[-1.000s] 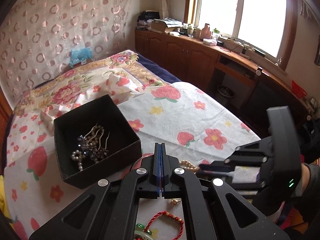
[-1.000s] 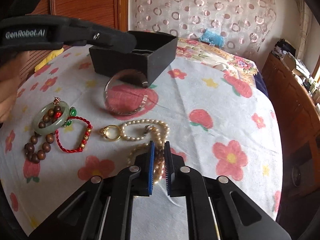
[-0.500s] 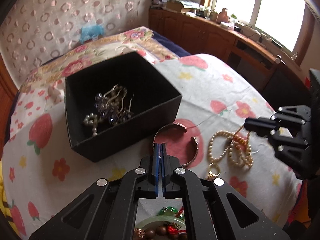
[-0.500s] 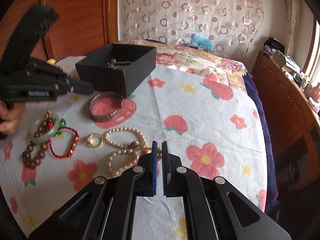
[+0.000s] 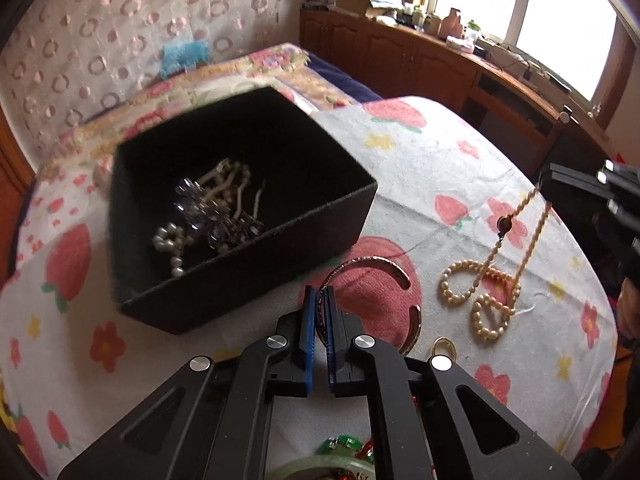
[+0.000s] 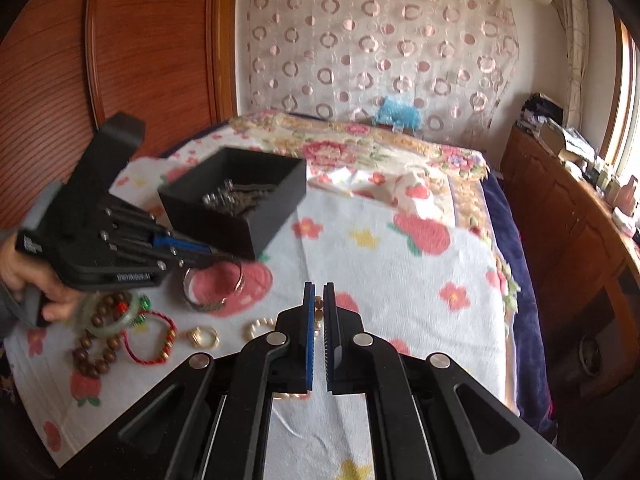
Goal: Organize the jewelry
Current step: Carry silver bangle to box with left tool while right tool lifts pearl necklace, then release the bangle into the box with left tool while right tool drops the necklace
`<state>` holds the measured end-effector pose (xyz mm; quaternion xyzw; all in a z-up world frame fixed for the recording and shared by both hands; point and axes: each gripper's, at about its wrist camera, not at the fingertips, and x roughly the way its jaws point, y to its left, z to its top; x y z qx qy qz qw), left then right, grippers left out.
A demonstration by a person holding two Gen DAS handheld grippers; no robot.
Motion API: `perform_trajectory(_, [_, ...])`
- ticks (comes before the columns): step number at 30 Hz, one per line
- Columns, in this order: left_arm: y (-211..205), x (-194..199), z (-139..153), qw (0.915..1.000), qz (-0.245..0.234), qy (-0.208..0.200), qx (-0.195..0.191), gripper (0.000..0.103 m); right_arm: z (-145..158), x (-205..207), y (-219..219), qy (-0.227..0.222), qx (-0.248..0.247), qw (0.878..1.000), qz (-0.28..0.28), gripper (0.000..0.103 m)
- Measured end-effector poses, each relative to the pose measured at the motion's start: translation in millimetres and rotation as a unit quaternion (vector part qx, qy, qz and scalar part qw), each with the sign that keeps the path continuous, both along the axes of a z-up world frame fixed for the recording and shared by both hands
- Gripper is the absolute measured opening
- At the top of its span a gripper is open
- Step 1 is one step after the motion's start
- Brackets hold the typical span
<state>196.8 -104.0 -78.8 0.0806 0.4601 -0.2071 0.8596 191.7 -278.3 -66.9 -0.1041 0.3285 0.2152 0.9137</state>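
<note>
A black box (image 5: 332, 220) on the strawberry-print cloth holds hairpins and pearls (image 5: 212, 216); it also shows in the right wrist view (image 6: 264, 220). My left gripper (image 5: 319, 304) is shut on the rim of a metal cuff bangle (image 5: 384, 268) lying just in front of the box; it also shows in the right wrist view (image 6: 224, 254). My right gripper (image 6: 317, 300) is shut on a pearl necklace (image 5: 484, 296), lifting one end so the strand hangs taut up to the right. Most of the necklace still lies on the cloth.
A gold ring (image 6: 204, 336), a red cord bracelet (image 6: 156, 340), a jade bangle (image 6: 108, 316) and brown wooden beads (image 6: 96, 360) lie at the left. A wooden headboard (image 6: 140, 60) stands behind. A dark wood cabinet (image 5: 440, 64) runs along the window.
My left gripper moved down onto the cuff bangle and closed on its rim. My right gripper rose, pulling one end of the pearl necklace up off the cloth.
</note>
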Motion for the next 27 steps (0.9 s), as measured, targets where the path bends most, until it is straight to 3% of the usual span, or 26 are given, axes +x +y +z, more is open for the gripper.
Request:
perform_trajectory(8, [16,-15,50,0.998,0.008,-0.053,-0.035,0.003,53,6,17,-0.055,0.009,0.998,0.019,0.005])
perform_trajectory(16, [48,1,81,0.9942,0.043,-0.086,-0.049,0.003,109,21,36,-0.109,0.018,0.993,0.036,0.005])
perform_trajectory(27, [74,38,56,0.9941,0.074,-0.068,-0.039,0.004,173,44,69,-0.17,0.027,0.983,0.062,0.005])
